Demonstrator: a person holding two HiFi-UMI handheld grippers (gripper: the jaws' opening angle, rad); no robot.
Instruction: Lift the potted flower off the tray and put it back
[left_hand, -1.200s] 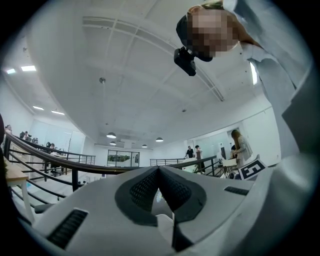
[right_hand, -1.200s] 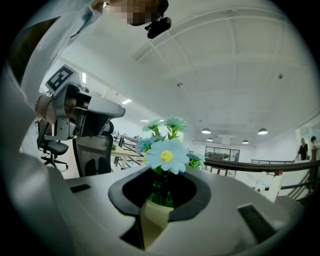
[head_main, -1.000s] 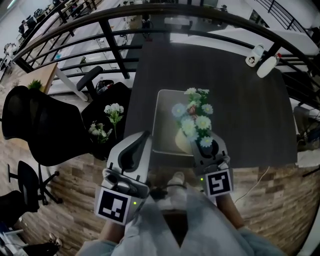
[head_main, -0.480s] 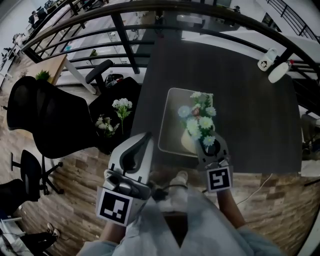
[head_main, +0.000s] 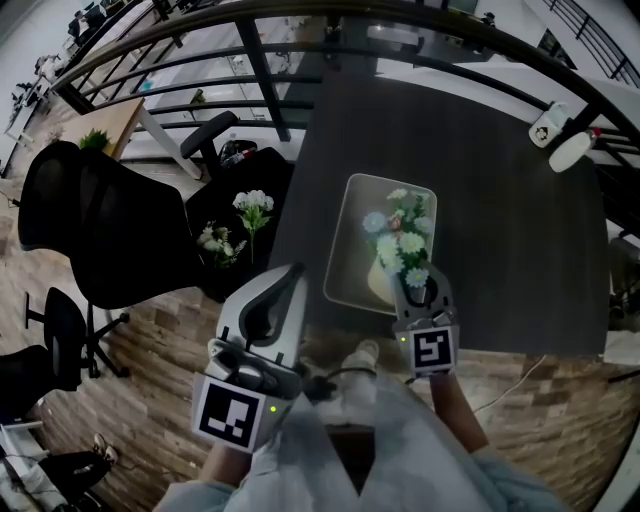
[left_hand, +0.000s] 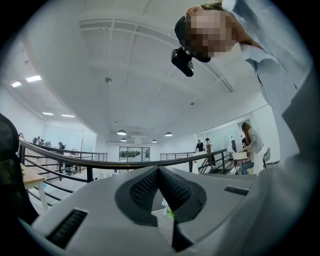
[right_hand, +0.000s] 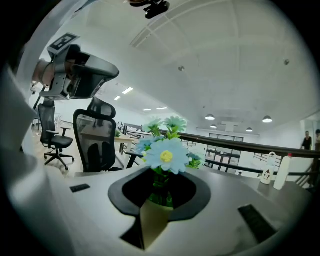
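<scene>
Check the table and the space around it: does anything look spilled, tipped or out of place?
Nothing is spilled. The potted flower is upright over the tray, with the right gripper shut on its pot. The only oddity is that two bunches of flowers sit on a dark seat beside the table, not on it.

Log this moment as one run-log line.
right gripper: shut on potted flower | potted flower: over tray, contact unclear | left gripper: shut, empty

light: bright ceiling lamps (right_hand: 210, 117) | head view dim | edges warped (fisheye)
</scene>
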